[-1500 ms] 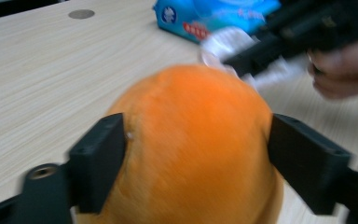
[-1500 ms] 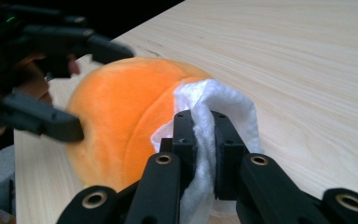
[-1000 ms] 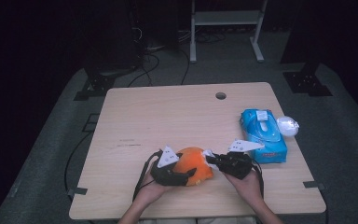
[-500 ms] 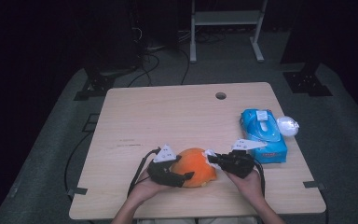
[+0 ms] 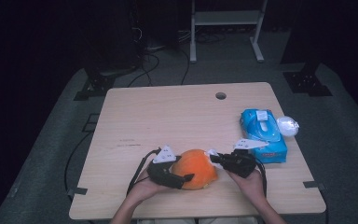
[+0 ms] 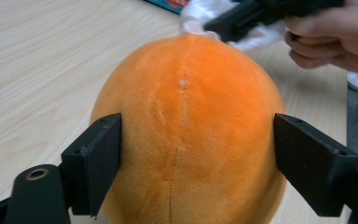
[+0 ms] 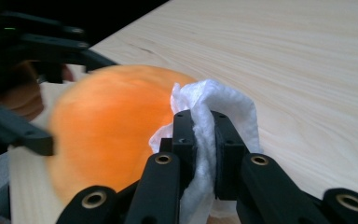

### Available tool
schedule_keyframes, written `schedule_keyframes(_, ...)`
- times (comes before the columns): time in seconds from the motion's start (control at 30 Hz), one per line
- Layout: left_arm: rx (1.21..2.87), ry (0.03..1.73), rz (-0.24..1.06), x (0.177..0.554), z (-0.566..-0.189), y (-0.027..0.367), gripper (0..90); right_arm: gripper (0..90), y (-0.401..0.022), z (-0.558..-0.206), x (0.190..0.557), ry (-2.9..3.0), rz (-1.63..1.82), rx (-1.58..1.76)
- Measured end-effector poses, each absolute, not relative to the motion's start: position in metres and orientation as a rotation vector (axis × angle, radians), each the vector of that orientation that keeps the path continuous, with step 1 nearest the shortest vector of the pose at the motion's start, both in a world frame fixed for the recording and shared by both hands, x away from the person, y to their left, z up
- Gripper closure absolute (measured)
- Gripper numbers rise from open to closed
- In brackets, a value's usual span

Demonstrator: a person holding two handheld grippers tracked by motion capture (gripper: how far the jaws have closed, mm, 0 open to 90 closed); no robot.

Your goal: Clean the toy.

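Observation:
An orange plush ball [image 5: 196, 168] rests near the table's front edge. My left gripper [image 5: 186, 179] reaches in from the left. Its jaws have just been opening, and its pads [image 6: 98, 158] still touch both flanks of the ball [image 6: 191, 130]. My right gripper [image 5: 214, 159] comes from the right, shut on a crumpled white wipe [image 7: 214, 102]. That wipe [image 5: 210, 153] lies against the ball's far right side. In the right gripper view the gripper [image 7: 205, 135] pinches the wipe beside the blurred ball [image 7: 107, 126]. The other hand [image 6: 335, 37] shows in the left gripper view.
A blue pack of wipes [image 5: 263, 133] lies at the table's right edge, with a white round object [image 5: 287, 125] just beyond it. A cable hole [image 5: 221, 95] sits near the back edge of the wooden table [image 5: 168, 116].
The right gripper with the wipe has edged slightly lower against the ball. The left hand has kept its place around the ball.

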State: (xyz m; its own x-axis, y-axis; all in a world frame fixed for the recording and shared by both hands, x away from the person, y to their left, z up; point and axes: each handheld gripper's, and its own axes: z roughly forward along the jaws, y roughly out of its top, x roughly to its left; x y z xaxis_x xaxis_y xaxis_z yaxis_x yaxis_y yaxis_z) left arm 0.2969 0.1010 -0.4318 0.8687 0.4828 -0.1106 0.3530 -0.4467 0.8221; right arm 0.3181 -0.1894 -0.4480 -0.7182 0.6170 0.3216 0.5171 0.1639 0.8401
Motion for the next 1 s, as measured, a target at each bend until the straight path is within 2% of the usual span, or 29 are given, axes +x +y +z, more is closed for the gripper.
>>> schedule_keyframes(0.17, 2.101, 0.602, 0.163, 0.295, -0.433, 0.103, 22.0, 80.8, -0.177, -0.431, 0.306, 2.307, 1.683, 0.993)
schedule_keyframes(0.37, 2.1, 0.604, 0.174, 0.295, -0.433, 0.102, 23.2, 81.0, -0.183, -0.447, 0.314, 2.328, 1.61, 1.118)
schedule_keyframes(0.6, 2.121, 0.548, 0.242, 0.287, -0.433, 0.092, 24.1, 80.8, -0.174, -0.427, 0.301, 2.292, 1.704, 0.984)
schedule_keyframes(0.67, 2.13, 0.531, 0.247, 0.285, -0.431, 0.091, 23.9, 80.9, -0.171, -0.431, 0.302, 2.31, 1.644, 0.974)
schedule_keyframes(0.8, 2.018, 0.561, 0.177, 0.292, -0.425, 0.101, 17.9, 81.0, -0.18, -0.443, 0.31, 2.316, 1.618, 1.058)
schedule_keyframes(0.87, 2.018, 0.619, 0.182, 0.296, -0.427, 0.104, 13.9, 81.0, -0.18, -0.441, 0.309, 2.312, 1.597, 1.054)
schedule_keyframes(1.0, 2.036, 0.614, 0.2, 0.293, -0.435, 0.096, 24.6, 80.9, -0.175, -0.432, 0.305, 2.303, 1.654, 1.007)
